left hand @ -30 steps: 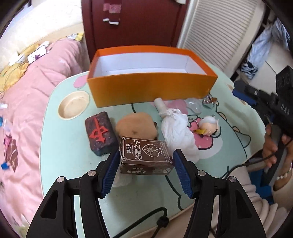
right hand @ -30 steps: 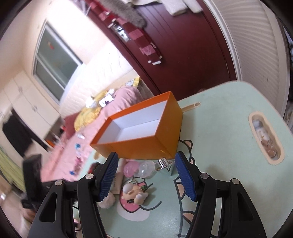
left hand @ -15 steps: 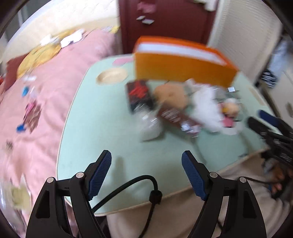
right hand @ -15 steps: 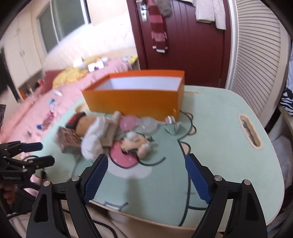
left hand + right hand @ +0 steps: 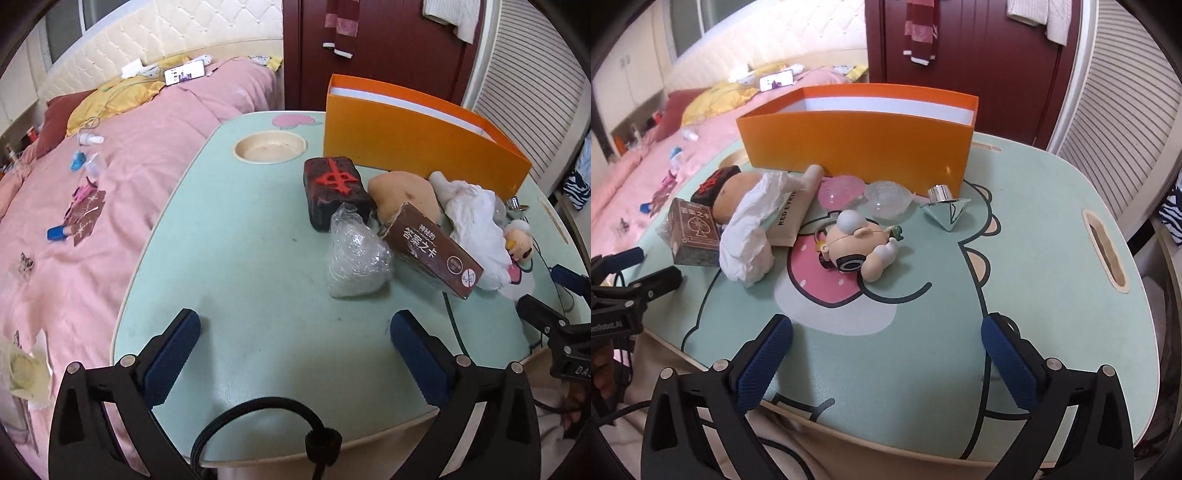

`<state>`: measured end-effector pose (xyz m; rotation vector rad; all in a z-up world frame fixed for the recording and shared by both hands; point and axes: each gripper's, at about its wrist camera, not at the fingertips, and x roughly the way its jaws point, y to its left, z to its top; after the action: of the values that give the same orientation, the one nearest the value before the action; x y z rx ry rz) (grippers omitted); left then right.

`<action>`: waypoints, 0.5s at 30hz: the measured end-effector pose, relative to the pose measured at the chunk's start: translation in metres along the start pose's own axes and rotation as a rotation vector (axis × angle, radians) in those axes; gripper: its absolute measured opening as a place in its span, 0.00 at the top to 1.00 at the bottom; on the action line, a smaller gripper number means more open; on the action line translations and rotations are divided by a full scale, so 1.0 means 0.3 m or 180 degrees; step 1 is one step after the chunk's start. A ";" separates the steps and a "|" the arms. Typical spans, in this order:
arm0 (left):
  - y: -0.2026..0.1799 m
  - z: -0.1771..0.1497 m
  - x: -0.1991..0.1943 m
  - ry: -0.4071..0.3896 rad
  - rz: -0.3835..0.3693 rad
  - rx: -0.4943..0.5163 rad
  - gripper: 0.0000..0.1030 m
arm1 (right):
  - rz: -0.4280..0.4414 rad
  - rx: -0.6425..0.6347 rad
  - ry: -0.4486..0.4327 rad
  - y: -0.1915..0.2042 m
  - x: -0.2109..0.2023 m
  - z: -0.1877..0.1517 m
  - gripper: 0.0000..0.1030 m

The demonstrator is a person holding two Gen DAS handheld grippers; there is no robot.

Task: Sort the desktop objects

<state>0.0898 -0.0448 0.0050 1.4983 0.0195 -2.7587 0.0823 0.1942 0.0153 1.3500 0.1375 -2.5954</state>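
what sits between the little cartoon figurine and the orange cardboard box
Two clear domed plastic shells, one pink, one colourless, between figurine and box; right wrist view.

Our left gripper (image 5: 295, 332) and right gripper (image 5: 886, 332) are black angular frames with ridged blue pads (image 5: 171, 354), silver screws and a looped black cable (image 5: 258, 406).

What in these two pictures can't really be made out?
- Floor of the orange cardboard box: both views, hidden by its own walls.
- Tan rounded soft object: left view, partly behind the brown card box and white crumpled cloth.
- Right gripper: left view, cut off by the edge.
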 end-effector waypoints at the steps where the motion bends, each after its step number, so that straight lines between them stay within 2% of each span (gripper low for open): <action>1: 0.004 0.001 -0.002 -0.0006 0.0001 0.0002 0.00 | 0.0002 0.0000 -0.0002 -0.003 0.001 -0.002 0.01; 15: 0.017 0.007 -0.023 -0.0069 -0.0061 -0.0012 0.00 | -0.0004 0.0015 -0.0012 0.015 0.008 -0.016 0.00</action>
<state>0.0919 -0.0498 0.0119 1.4752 0.0391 -2.7880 0.0859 0.1903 0.0107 1.3470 0.1319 -2.6008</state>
